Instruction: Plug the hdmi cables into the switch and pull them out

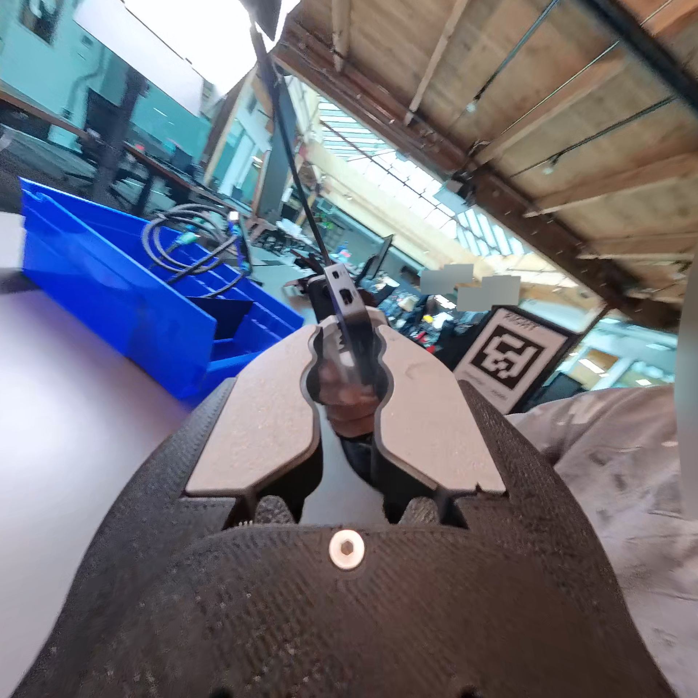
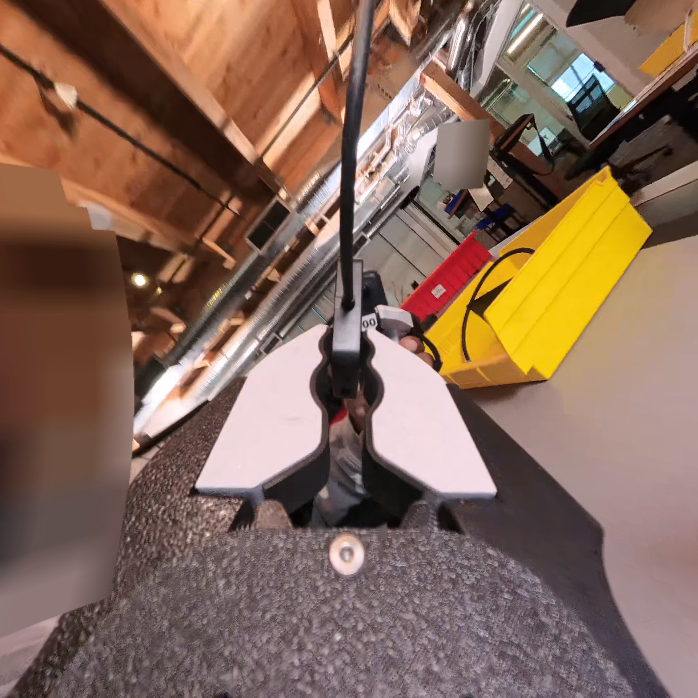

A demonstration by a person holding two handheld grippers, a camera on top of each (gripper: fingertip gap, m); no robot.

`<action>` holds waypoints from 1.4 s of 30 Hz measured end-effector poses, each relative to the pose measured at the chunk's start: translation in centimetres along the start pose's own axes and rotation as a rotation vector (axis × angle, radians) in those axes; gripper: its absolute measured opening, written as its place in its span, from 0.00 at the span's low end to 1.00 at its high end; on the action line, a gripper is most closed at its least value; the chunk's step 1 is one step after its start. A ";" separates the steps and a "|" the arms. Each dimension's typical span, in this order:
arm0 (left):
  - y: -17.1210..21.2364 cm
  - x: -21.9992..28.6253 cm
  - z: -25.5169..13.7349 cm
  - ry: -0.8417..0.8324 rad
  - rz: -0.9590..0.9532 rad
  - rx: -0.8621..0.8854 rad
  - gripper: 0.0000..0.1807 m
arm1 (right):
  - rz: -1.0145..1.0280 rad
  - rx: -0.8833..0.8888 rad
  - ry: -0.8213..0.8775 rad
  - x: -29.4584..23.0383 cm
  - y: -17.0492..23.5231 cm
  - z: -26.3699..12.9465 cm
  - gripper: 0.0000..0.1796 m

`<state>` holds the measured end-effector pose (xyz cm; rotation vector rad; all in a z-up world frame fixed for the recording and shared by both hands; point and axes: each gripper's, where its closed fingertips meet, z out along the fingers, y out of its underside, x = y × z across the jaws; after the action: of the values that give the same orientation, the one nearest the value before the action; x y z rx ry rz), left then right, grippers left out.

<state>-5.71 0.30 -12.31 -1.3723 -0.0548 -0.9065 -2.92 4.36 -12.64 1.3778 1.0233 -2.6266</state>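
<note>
My left gripper (image 1: pixel 353 328) is shut on a thin black switch (image 1: pixel 345 302), held up in the air with two ports on its narrow edge facing the camera. A black cable (image 1: pixel 294 170) rises from its far end. My right gripper (image 2: pixel 345 332) is shut on a black HDMI plug (image 2: pixel 345 340), and its cable (image 2: pixel 351 151) runs straight up out of view. Just behind the plug are a dark shape, a small tag and a grey part with a hand. I cannot tell whether the plug sits in the switch.
A blue bin (image 1: pixel 113 272) with coiled cables (image 1: pixel 189 241) stands on the grey table (image 1: pixel 56 415) to the left. A yellow bin (image 2: pixel 559 294) holding a black cable (image 2: pixel 476 294) and a red bin (image 2: pixel 449 275) stand to the right. A black-and-white marker board (image 1: pixel 506 355) stands behind.
</note>
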 end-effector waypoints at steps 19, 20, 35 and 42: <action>3.7 -3.4 0.9 -0.424 0.712 -0.252 0.40 | 0.210 0.135 0.177 3.7 0.1 -1.3 0.07; 3.9 -3.2 1.0 -0.423 0.734 -0.260 0.40 | 0.211 0.120 0.167 3.5 0.4 -1.1 0.07; 3.0 1.3 1.2 -0.003 0.220 -0.080 0.23 | -0.230 -0.138 -0.122 -1.2 2.8 -0.5 0.07; 4.3 3.9 1.2 0.097 0.432 -0.165 0.09 | -0.563 -0.225 -0.150 -2.7 3.9 -1.1 0.07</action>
<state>-0.01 -1.02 -13.47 -1.4166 0.3850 -0.6205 0.70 1.08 -13.22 0.9303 1.8368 -2.7781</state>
